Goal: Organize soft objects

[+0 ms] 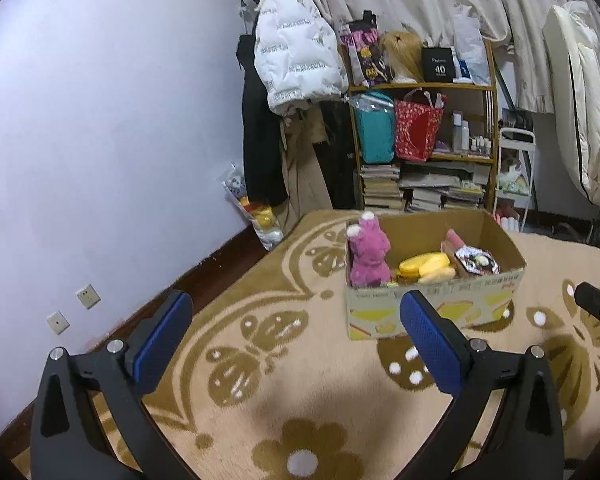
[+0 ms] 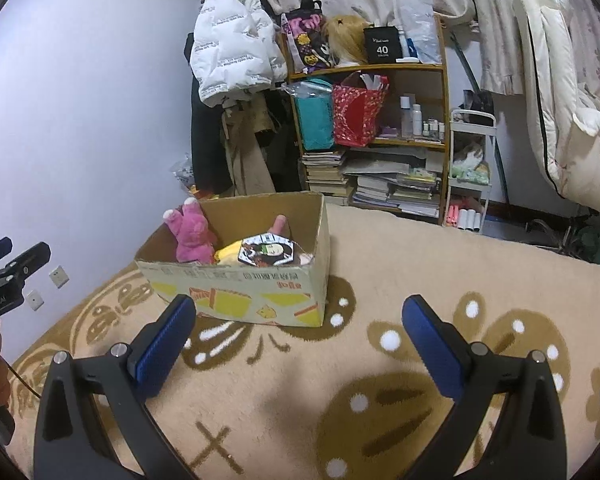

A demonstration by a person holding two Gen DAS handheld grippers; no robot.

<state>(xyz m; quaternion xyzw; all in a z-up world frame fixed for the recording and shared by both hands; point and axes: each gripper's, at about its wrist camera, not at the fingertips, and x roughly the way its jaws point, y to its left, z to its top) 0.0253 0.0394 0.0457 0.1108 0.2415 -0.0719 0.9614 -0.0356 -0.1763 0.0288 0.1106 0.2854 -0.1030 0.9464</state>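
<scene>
An open cardboard box (image 1: pixel 432 316) stands on the patterned carpet; it also shows in the right wrist view (image 2: pixel 236 296). Inside it are a pink plush toy (image 1: pixel 368 252) (image 2: pixel 190 236), a yellow soft toy (image 1: pixel 424 266) (image 2: pixel 228 254), a hexagonal printed cushion (image 1: pixel 476 260) (image 2: pixel 266 254) and a pink soft item (image 1: pixel 454 238) (image 2: pixel 279 224). My left gripper (image 1: pixel 296 344) is open and empty, in front of and left of the box. My right gripper (image 2: pixel 300 344) is open and empty, in front of and right of the box.
The beige and brown carpet (image 1: pixel 284 392) (image 2: pixel 380 380) spreads around the box. A wooden shelf (image 1: pixel 424 140) (image 2: pixel 372 132) with bags, bottles and stacked books stands behind. Coats (image 1: pixel 296 52) hang beside it. A wall (image 1: pixel 100 120) runs along the left. White bedding (image 2: pixel 560 100) hangs at right.
</scene>
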